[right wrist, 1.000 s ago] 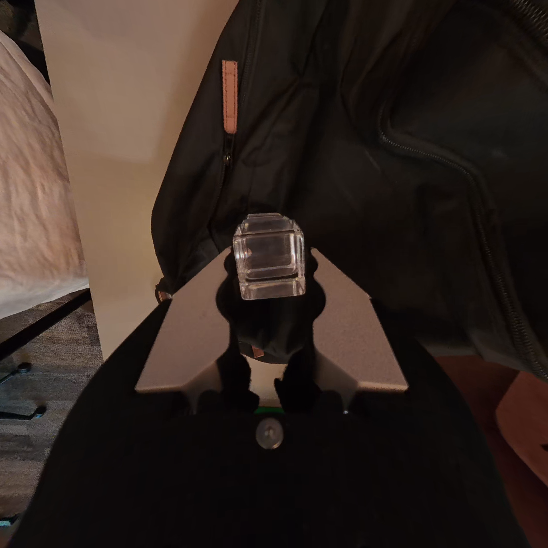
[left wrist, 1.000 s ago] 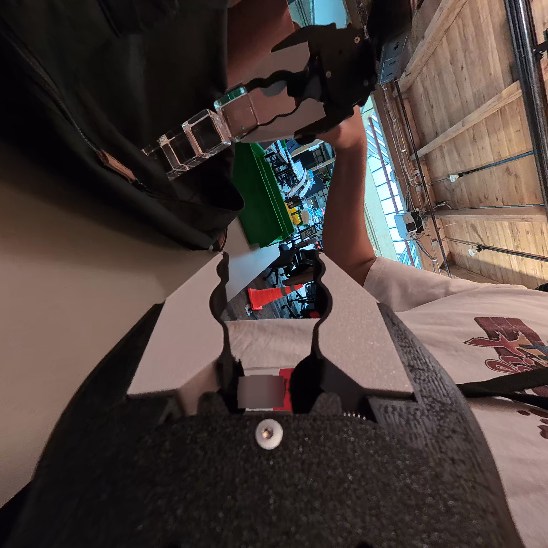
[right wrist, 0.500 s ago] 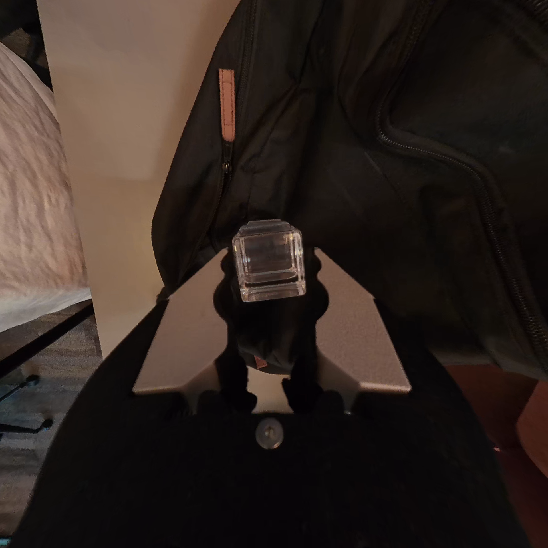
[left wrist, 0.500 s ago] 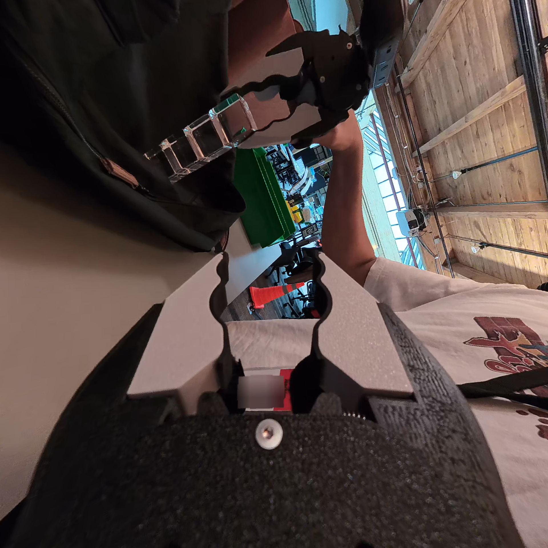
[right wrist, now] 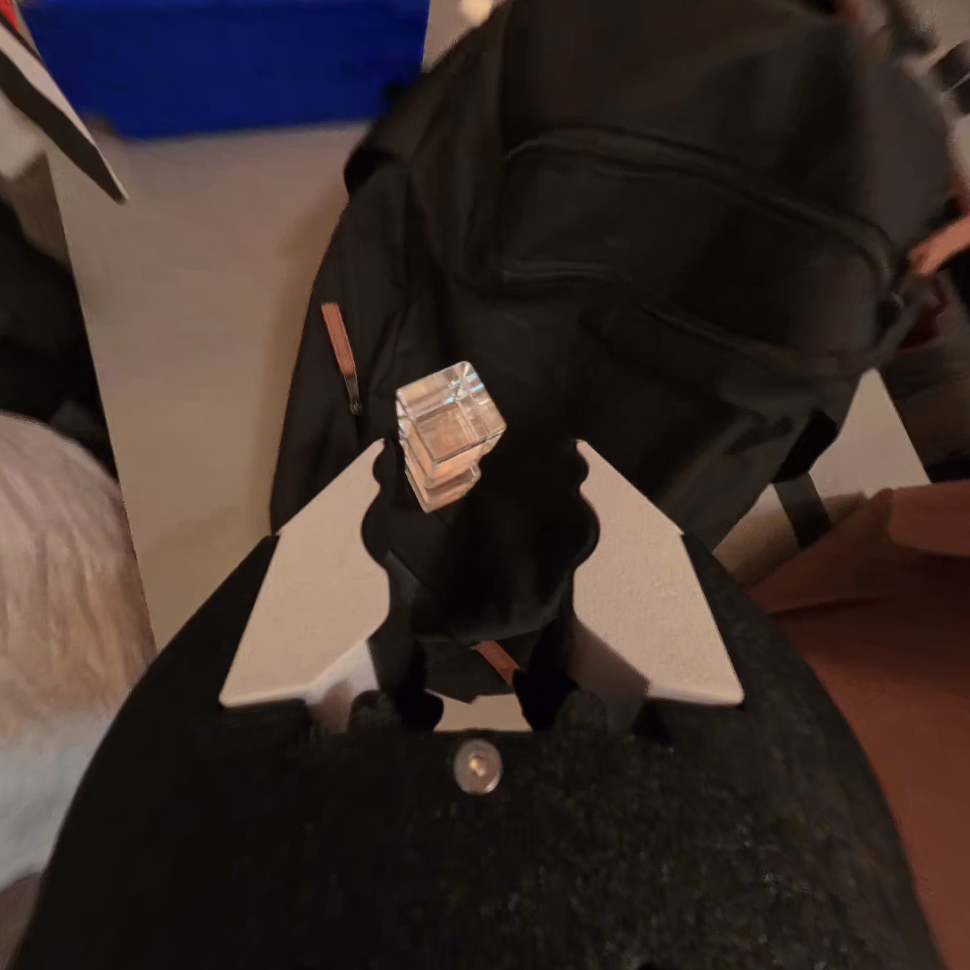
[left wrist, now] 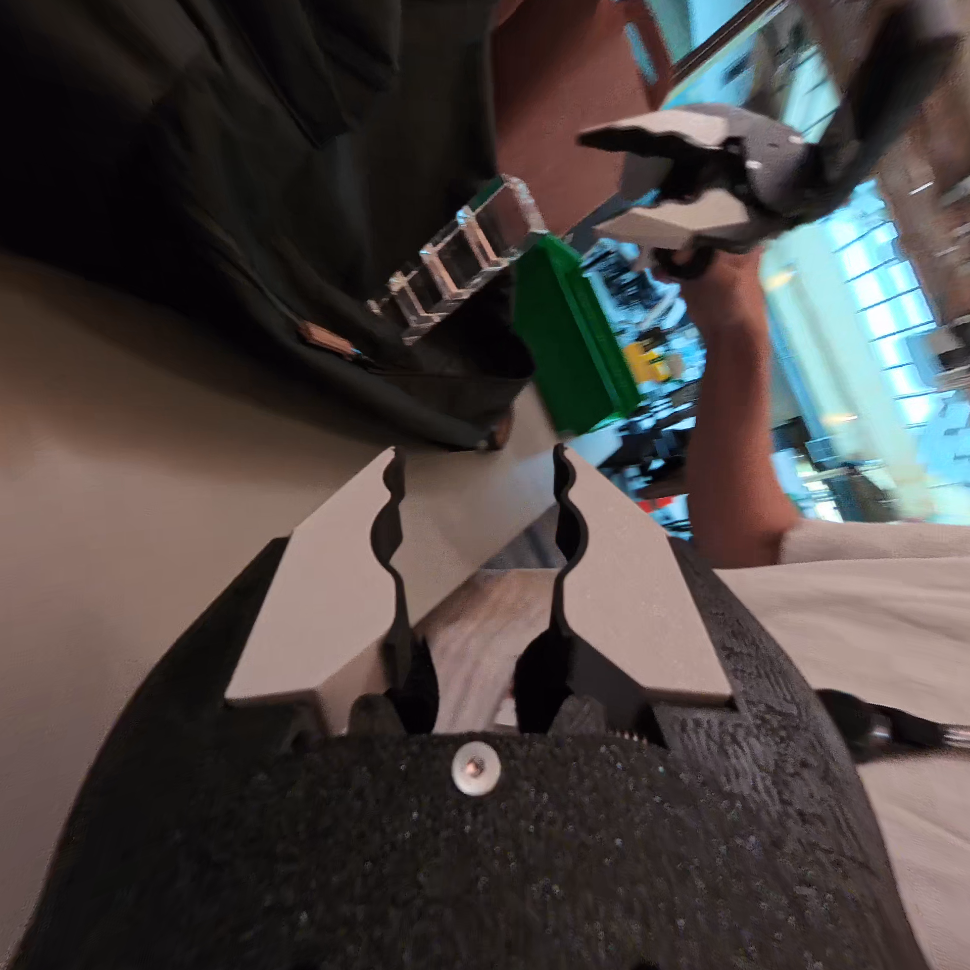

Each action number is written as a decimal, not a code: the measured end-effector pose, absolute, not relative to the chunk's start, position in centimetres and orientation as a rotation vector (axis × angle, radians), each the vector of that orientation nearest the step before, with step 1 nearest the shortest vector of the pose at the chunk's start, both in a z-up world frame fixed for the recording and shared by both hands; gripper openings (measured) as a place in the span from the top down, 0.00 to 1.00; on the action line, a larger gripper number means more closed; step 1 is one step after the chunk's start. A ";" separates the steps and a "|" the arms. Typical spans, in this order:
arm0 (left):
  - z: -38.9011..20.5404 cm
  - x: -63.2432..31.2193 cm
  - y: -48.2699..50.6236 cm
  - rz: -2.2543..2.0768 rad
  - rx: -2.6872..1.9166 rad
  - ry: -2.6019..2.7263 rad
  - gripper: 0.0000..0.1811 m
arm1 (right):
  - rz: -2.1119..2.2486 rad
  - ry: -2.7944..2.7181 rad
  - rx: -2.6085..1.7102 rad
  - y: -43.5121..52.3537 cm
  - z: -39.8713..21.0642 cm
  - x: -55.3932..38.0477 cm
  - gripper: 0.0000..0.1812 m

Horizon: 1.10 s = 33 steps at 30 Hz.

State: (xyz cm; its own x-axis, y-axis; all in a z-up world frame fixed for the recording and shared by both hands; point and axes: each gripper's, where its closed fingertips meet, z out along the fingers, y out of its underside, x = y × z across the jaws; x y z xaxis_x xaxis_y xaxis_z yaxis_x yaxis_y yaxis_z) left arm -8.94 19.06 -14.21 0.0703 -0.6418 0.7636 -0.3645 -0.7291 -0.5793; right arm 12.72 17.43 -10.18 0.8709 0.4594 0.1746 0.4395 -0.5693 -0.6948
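1. Right gripper (right wrist: 477, 451): fingers spread wide, nothing between them. A clear segmented acrylic piece (right wrist: 446, 430) sits just ahead of the fingertips, tilted, nearer the left finger. Whether it touches that finger cannot be told; the frame is blurred.
2. In the left wrist view the same clear piece (left wrist: 462, 257) shows as a row of joined transparent cubes lying against the black backpack (left wrist: 262, 183). The right gripper (left wrist: 619, 183) is apart from it, off past the end of the row, with a visible gap and its fingers parted.
3. Left gripper (left wrist: 477, 451): fingers apart, holding nothing. Ahead of its fingertips lies the bare beige tabletop (left wrist: 131, 472) and, just beyond, the lower edge of the backpack.
4. The backpack (right wrist: 630, 262) fills the space ahead of the right gripper; a brown zipper pull tab (right wrist: 338, 336) hangs on its side, left of the clear piece.
5. A green bin (left wrist: 567, 336) stands past the backpack, ahead-right of the left gripper.
6. A blue box (right wrist: 225, 58) lies far ahead-left of the right gripper.
7. A person's forearm (left wrist: 729, 399) runs behind the right gripper down to a pale shirt (left wrist: 840, 630).
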 end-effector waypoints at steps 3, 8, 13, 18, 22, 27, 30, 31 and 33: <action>-15.5 -8.5 19.5 -1.450 -2.080 1.161 0.68 | 0.106 -0.400 -2.042 14.4 -10.0 11.2 0.61; -16.6 -6.9 21.3 -1.049 -1.877 1.263 0.68 | 0.245 -0.064 -1.822 9.3 -14.5 7.2 0.53; -16.5 -4.4 19.9 -1.021 -1.690 1.291 0.68 | 0.303 0.067 -1.870 6.3 -18.9 3.9 0.52; -17.2 -2.5 18.1 -1.124 -1.725 1.404 0.68 | 0.273 0.103 -1.897 5.4 -19.0 3.7 0.54; -16.7 -1.7 17.6 -1.176 -1.706 1.441 0.68 | 0.237 0.137 -1.897 4.9 -18.4 4.5 0.57; -17.1 -2.0 17.3 -1.162 -1.739 1.461 0.68 | 0.231 0.185 -1.876 4.5 -18.0 5.1 0.60; -17.2 -2.4 16.8 -1.202 -1.776 1.455 0.68 | 0.222 0.193 -1.885 4.6 -18.2 5.2 0.60; -17.2 -2.5 16.8 -1.210 -1.781 1.454 0.68 | 0.208 0.193 -1.881 4.7 -18.2 5.3 0.61; -17.2 -2.8 16.7 -1.207 -1.783 1.464 0.68 | 0.176 0.195 -1.872 5.1 -18.0 5.6 0.61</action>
